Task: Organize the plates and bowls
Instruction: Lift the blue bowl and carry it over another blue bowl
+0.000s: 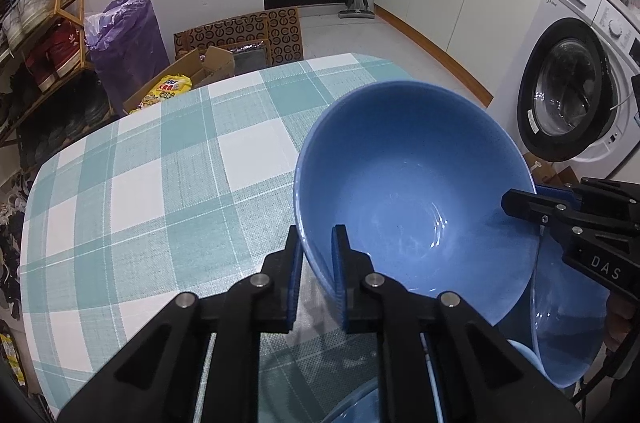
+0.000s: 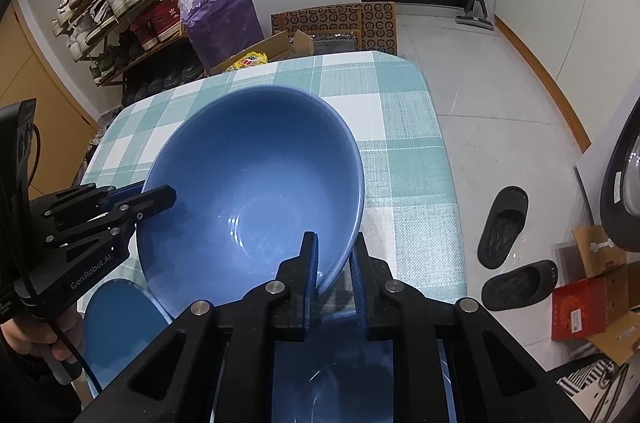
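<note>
A large blue bowl (image 1: 412,191) is held tilted above the checked tablecloth (image 1: 160,163). My left gripper (image 1: 318,243) is shut on its near left rim, one finger inside and one outside. My right gripper (image 1: 536,207) is shut on the opposite rim. In the right wrist view the same bowl (image 2: 256,183) fills the centre, with my right gripper (image 2: 336,251) pinching its near right rim and my left gripper (image 2: 160,199) on its left rim. More blue dishes sit below: one (image 1: 568,327) under the bowl's right side and a plate (image 2: 120,323) at lower left.
The table (image 2: 412,159) ends at its far and right edges. A washing machine (image 1: 568,91) stands to the right. A shoe rack (image 2: 120,3), a purple bag (image 2: 220,15) and a cardboard box (image 1: 188,75) lie beyond the table. Black slippers (image 2: 504,227) are on the floor.
</note>
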The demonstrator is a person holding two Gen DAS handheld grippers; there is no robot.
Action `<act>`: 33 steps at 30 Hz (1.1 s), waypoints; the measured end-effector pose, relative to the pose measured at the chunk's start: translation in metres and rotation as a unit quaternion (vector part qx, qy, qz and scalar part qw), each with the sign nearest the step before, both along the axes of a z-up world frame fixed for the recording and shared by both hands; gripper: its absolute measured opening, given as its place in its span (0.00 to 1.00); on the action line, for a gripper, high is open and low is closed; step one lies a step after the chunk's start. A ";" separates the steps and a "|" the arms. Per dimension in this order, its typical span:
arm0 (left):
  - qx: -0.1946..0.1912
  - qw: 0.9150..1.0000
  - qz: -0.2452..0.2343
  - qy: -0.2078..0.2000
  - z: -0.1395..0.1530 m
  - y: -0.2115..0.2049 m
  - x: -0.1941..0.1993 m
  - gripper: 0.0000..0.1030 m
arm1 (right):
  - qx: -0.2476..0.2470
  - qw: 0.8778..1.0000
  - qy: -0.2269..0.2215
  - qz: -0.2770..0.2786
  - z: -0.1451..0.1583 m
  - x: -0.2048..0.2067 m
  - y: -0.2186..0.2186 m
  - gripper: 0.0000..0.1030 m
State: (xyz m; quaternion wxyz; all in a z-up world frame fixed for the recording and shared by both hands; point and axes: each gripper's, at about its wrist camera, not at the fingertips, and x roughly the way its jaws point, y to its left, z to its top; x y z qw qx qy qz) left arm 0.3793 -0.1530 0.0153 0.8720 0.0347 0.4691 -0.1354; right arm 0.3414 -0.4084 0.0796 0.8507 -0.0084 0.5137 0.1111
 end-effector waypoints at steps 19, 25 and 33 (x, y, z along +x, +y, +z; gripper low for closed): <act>-0.011 1.000 0.009 -0.027 0.025 0.003 -0.012 0.11 | -0.009 1.000 -0.028 0.004 0.028 -0.015 0.002 0.15; -0.014 0.999 0.009 -0.038 0.037 0.005 -0.020 0.11 | -0.006 0.999 -0.037 0.004 0.039 -0.024 0.003 0.15; -0.016 0.998 0.008 -0.055 0.058 0.005 -0.035 0.11 | -0.005 0.998 -0.056 0.007 0.064 -0.041 0.002 0.15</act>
